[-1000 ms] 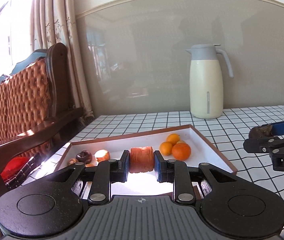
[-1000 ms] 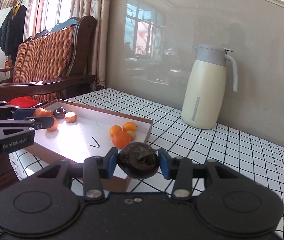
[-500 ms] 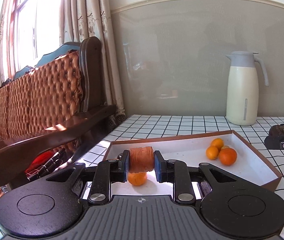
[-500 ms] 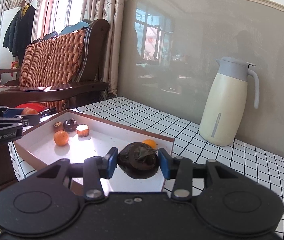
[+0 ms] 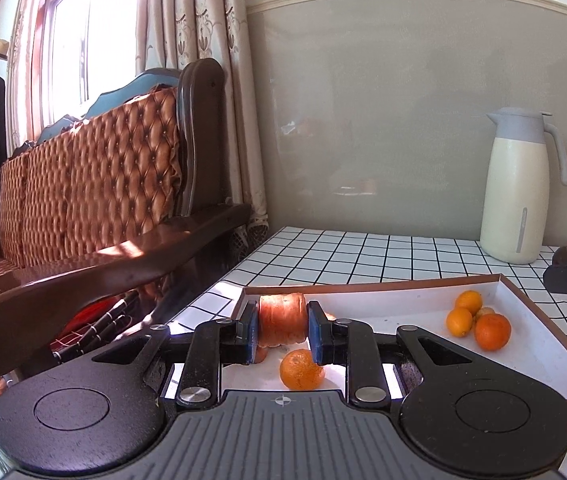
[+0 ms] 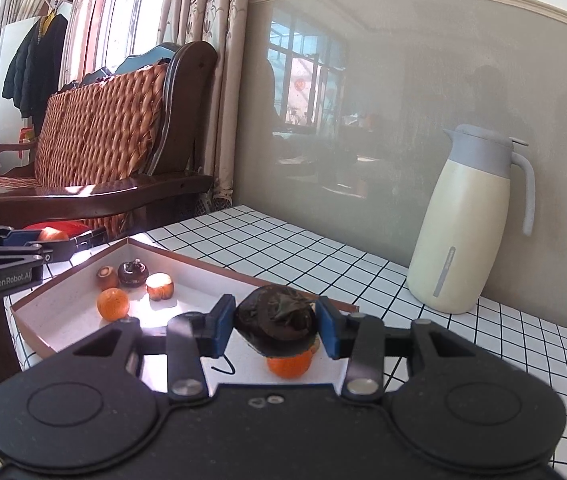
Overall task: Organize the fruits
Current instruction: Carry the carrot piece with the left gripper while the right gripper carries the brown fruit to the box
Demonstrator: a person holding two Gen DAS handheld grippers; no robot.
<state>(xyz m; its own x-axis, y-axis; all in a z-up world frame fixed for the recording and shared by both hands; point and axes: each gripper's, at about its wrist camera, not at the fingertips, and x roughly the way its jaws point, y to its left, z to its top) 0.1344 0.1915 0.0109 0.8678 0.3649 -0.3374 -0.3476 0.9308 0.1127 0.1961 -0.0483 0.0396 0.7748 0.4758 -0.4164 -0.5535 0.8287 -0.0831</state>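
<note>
A white-tiled table (image 5: 363, 256) with black grid lines carries a shallow brown-rimmed tray (image 5: 539, 344) with a white floor. Since a second ago both cameras have swung leftward: the wooden armchair (image 5: 123, 184) with its quilted orange back now fills much more of the left wrist view, and the cream thermos jug (image 5: 517, 188) has slid from the middle toward the right edge.

The left gripper (image 5: 282, 326) has its jaws closed on a ridged orange-red fruit (image 5: 281, 320), held above the tray's near left part. A second ago a dark fruit and a cut-topped one showed to its left; now they are hidden, and a single orange (image 5: 301, 369) lies just below the held fruit. A cluster of oranges (image 5: 479, 322) rests in the tray's far right corner, as before.

The right gripper (image 6: 276, 325) has its jaws clamped on a dark wrinkled fruit (image 6: 276, 322). Earlier it hung near the tray's corner outside the rim; now it is over the tray floor, directly above an orange (image 6: 289, 364). Farther left in the right wrist view lie a lone orange (image 6: 112, 303), a dark round fruit (image 6: 132, 272), a cut pale-topped fruit (image 6: 159, 286) and a small brown one (image 6: 106, 277), grouped close together.
</note>
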